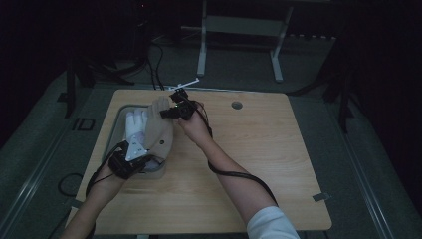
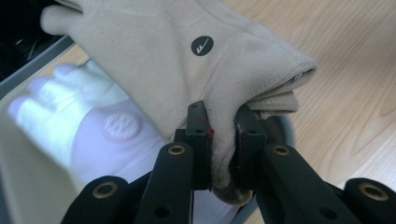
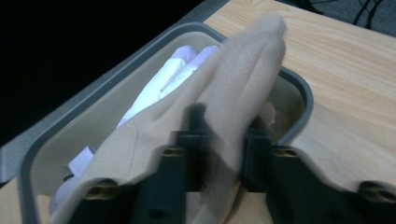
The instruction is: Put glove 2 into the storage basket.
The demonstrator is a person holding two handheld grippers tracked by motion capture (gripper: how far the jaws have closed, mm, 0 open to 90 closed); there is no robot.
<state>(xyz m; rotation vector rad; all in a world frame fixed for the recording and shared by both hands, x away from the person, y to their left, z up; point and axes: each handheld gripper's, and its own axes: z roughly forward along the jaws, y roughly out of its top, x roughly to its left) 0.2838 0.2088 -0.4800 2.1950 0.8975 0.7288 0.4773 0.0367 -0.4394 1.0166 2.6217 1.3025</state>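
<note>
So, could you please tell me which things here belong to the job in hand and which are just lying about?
In the job:
- beige glove
- left claw and right claw, both shut on it
- tray

Lying about:
- white glove, in the tray
- table

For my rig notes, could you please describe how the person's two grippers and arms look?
Both grippers are black with two blocky black jaws and brass-coloured rivets in the linkage. The left gripper carries a grey three-cornered plate on top. A black cable trails from the right gripper along the forearm. That arm wears a white sleeve pushed up near the elbow.
</note>
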